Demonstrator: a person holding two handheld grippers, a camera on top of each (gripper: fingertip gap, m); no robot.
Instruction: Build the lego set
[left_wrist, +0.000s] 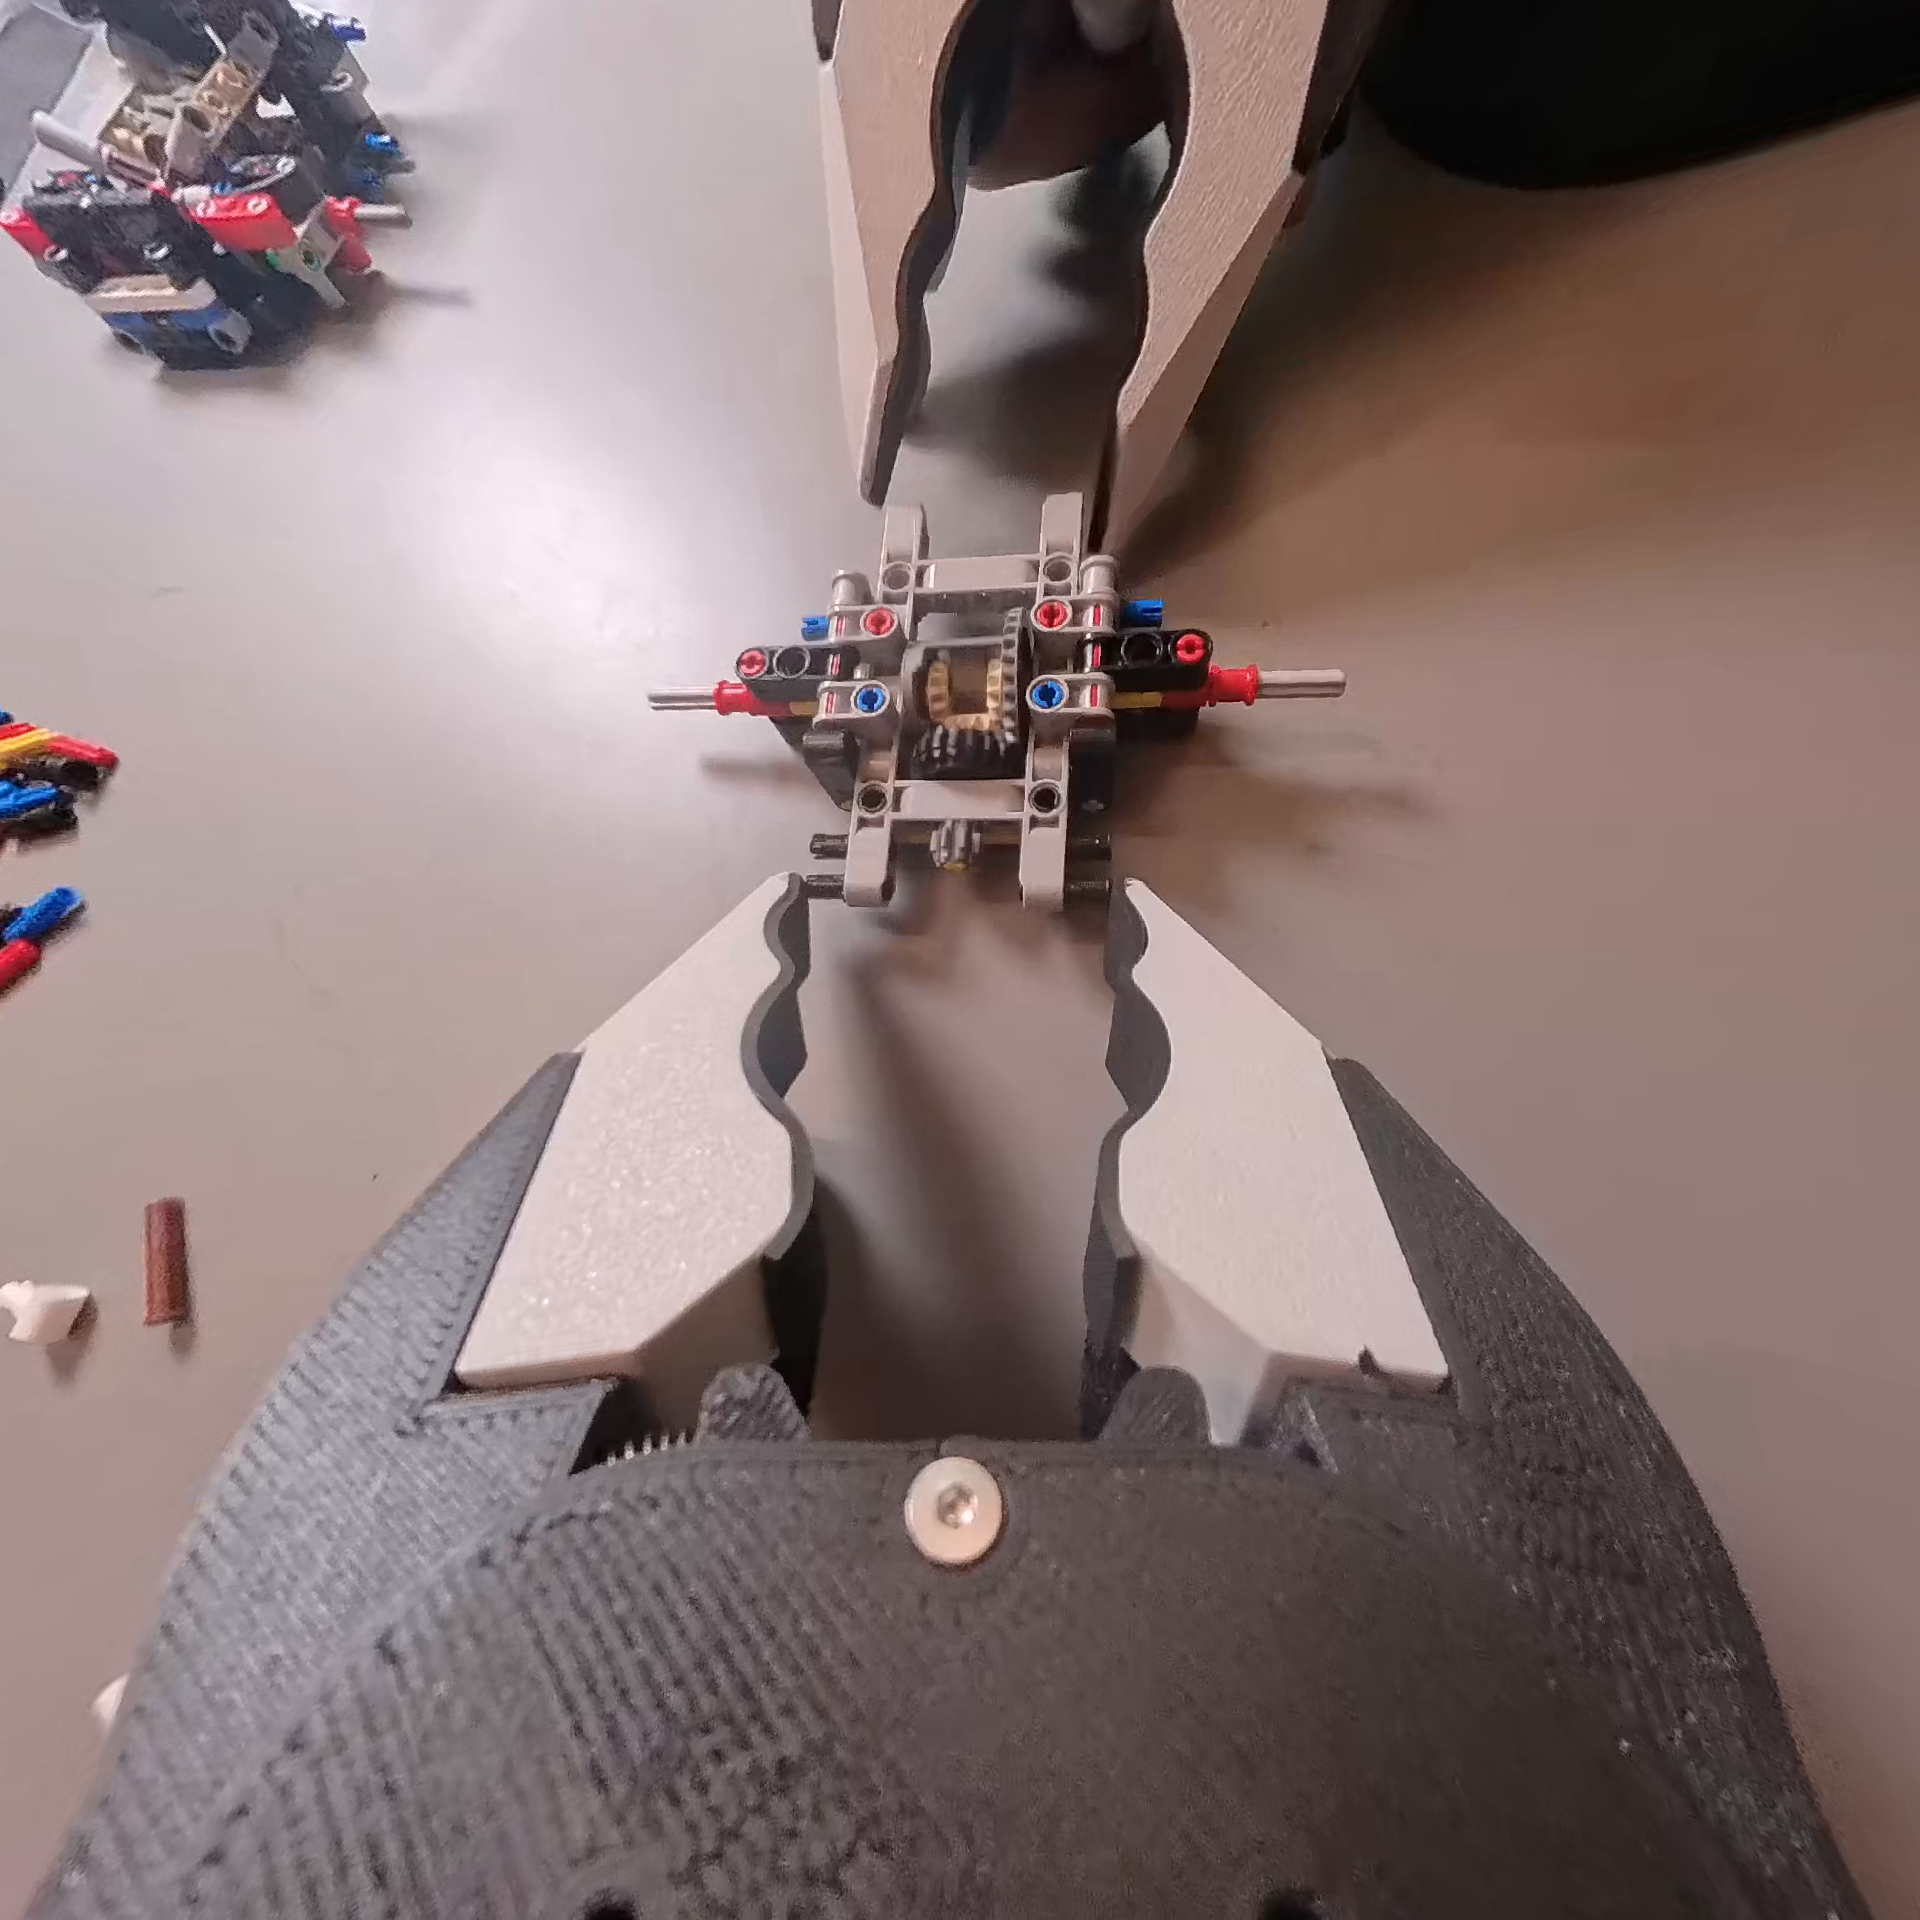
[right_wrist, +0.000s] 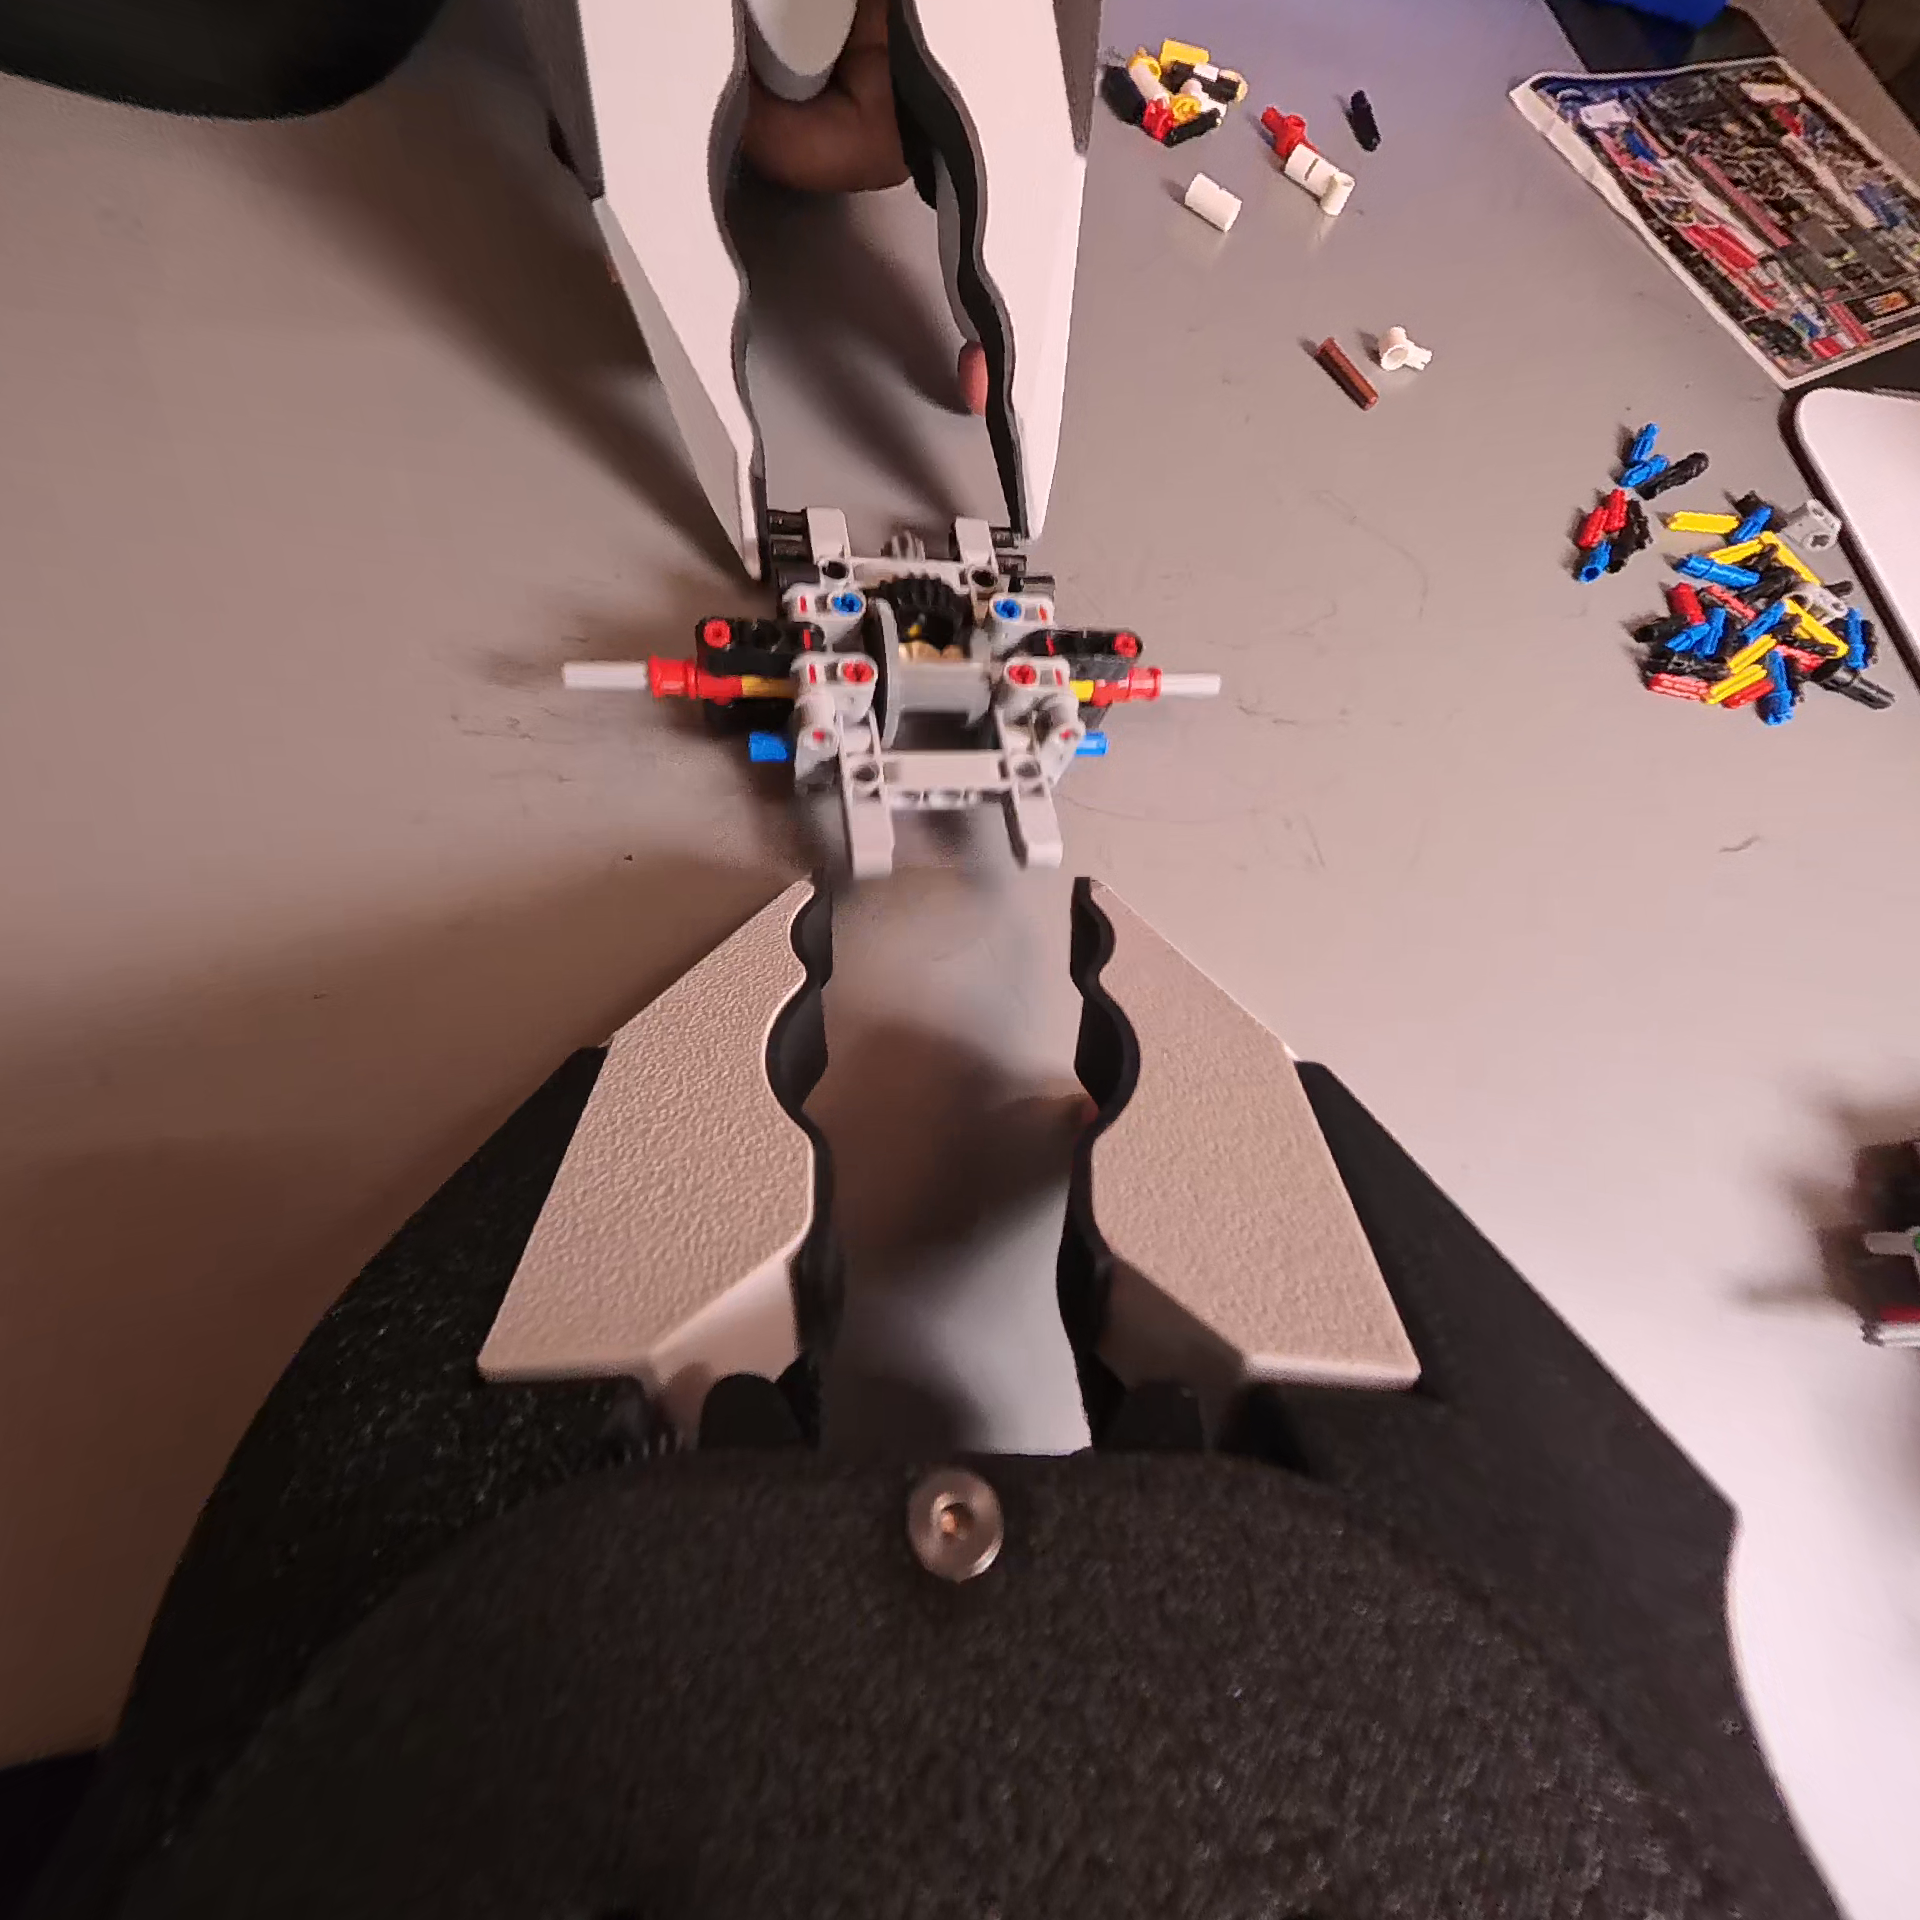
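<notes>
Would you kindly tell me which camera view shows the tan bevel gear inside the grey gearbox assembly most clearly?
The left wrist view: the tan bevel gear sits sharp and unobstructed in the grey gearbox assembly. The right wrist view shows only a tan sliver behind a black gear.

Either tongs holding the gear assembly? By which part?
Right tongs: no, open, short of the gear assembly grey arms. Left tongs: tips flank its black end pins; firm grip cannot be told.
</notes>
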